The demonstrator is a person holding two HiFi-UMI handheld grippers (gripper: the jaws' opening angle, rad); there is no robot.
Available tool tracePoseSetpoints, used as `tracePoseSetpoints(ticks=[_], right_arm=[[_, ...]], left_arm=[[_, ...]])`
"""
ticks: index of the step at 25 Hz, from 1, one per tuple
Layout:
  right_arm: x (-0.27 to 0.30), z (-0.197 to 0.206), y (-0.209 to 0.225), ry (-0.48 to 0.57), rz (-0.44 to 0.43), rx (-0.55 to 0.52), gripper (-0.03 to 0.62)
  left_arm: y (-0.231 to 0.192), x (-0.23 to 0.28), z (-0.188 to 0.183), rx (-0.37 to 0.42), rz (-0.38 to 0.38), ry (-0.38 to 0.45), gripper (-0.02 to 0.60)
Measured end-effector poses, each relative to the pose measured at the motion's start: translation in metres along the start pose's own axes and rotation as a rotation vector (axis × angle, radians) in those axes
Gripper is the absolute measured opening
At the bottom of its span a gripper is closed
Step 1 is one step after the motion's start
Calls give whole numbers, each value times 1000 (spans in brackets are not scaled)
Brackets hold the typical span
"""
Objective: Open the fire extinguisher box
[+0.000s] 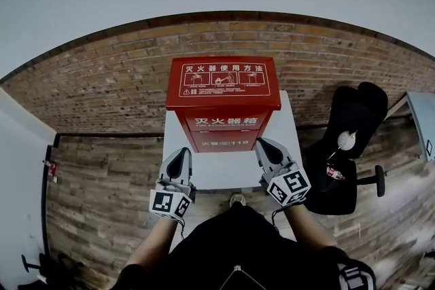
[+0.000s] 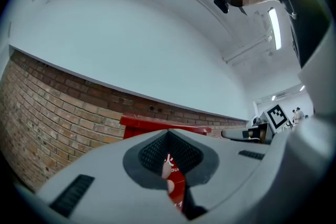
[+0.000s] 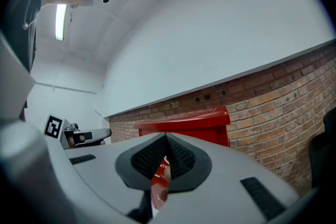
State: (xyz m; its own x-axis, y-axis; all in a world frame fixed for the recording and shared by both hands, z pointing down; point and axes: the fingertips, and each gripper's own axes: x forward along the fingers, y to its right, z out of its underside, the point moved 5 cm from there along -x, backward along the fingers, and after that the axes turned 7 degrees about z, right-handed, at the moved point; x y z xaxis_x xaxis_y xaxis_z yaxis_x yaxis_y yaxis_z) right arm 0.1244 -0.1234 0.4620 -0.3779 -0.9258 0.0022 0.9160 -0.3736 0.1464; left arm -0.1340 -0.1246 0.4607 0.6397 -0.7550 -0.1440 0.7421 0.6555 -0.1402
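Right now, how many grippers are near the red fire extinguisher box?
2: the left grey gripper at the lower left of the red metal fire extinguisher box, the right grey gripper at its lower right; none seems hidden.

The box is bright red, with white lettering on its front and a white-outlined panel of small diagrams on its lid. The desk is plain white. The wall is red-brown brick with pale mortar lines, and flat pale grey above that. The floor shows grey-brown wood planks. The chair is black. The left gripper and right gripper are grey with black ribbed jaws. Their cubes are white with black square markers.
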Motion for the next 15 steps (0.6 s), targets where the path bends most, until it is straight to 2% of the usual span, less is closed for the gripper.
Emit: tracePoseSetpoints(ticks=[4, 10, 15], right_arm=[[36, -18, 21, 9, -62, -34, 12], [69, -31, 34, 12, -81, -43, 12], [80, -43, 29, 25, -78, -65, 12]], left_arm=[[-3, 48, -8, 11, -10, 7, 44], [-14, 87, -10, -1, -36, -16, 44], [-26, 106, -13, 8, 11, -30, 44]])
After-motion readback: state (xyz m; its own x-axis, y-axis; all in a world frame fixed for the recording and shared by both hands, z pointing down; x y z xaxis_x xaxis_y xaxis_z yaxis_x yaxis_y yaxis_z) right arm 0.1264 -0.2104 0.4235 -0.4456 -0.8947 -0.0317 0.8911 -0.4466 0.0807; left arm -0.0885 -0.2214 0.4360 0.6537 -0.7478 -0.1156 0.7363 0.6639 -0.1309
